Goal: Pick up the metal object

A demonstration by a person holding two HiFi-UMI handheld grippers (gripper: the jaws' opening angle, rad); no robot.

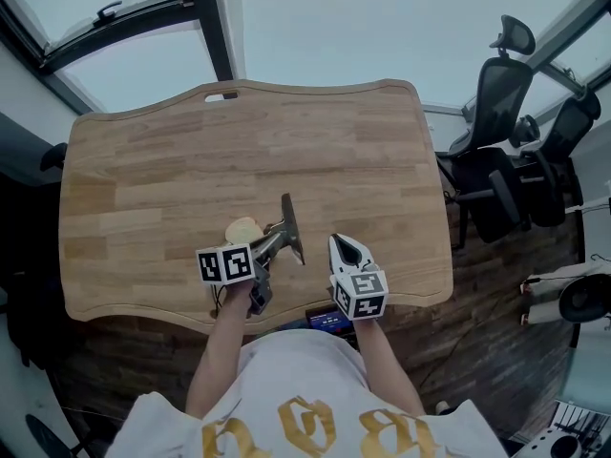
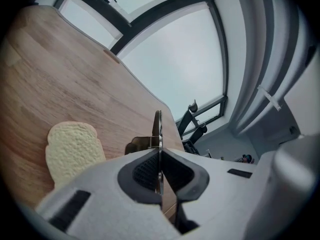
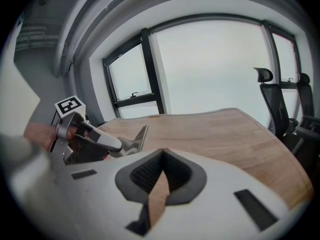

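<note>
The metal object [image 1: 290, 225] is a flat blade on a handle, and it sits over the near middle of the wooden table [image 1: 172, 160]. My left gripper [image 1: 276, 238] is shut on it. In the left gripper view the thin metal plate [image 2: 158, 129] stands edge-on between the pads of the left gripper [image 2: 159, 156], and its shadow falls on the wood beside it. A slice of bread [image 1: 243, 229] lies just left of the blade, and the bread [image 2: 72, 149] is also seen at the lower left. My right gripper [image 1: 347, 251] is shut and holds nothing, a little right of the blade. The right gripper view shows the metal object [image 3: 135, 140] held at the left.
Black office chairs [image 1: 506, 151] stand beyond the table's right edge. The near table edge [image 1: 286, 318] runs just under both grippers, close to the person's body. Windows [image 3: 210, 69] lie behind the far edge.
</note>
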